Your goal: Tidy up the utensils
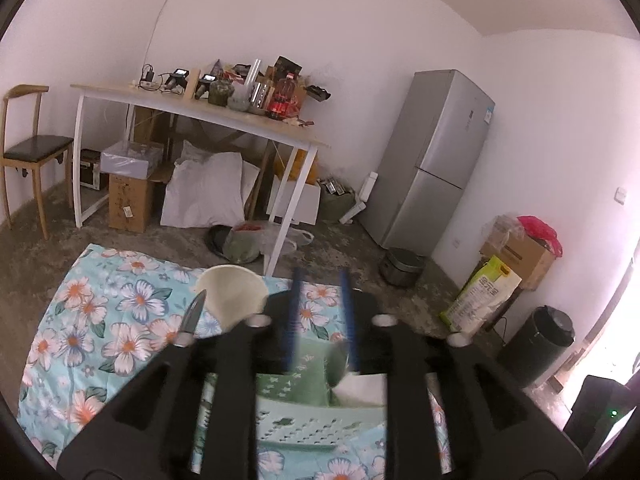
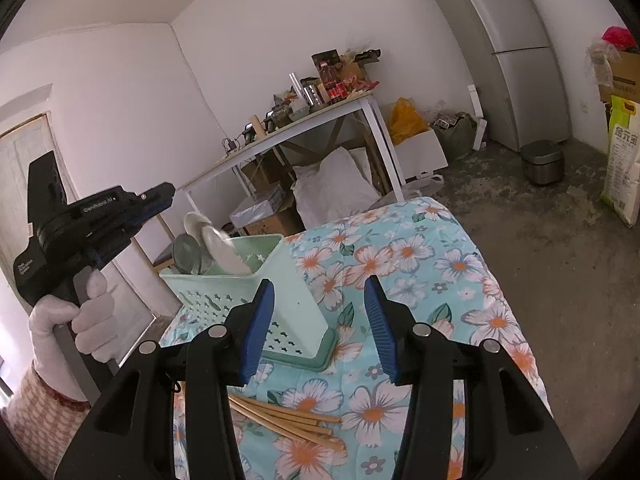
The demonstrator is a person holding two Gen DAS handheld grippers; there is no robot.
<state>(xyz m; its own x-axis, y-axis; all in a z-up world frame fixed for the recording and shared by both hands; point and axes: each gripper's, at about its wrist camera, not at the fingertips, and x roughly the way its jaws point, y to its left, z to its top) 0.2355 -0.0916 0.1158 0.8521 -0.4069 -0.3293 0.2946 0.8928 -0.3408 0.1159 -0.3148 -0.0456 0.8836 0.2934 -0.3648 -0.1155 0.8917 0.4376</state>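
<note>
Fridge (image 1: 436, 156), cluttered table (image 1: 200, 110), chair (image 1: 30, 152).

White walls (image 1: 280, 8) enclose a rough grey concrete floor (image 2: 560, 240). A white-legged desk (image 1: 192, 110) stands against the far wall, cluttered on top, with boxes and a white sack beneath it. Left of the desk stands a wooden chair (image 1: 28, 148); right of it, a silver fridge (image 1: 436, 156), then bright daylight.
</note>
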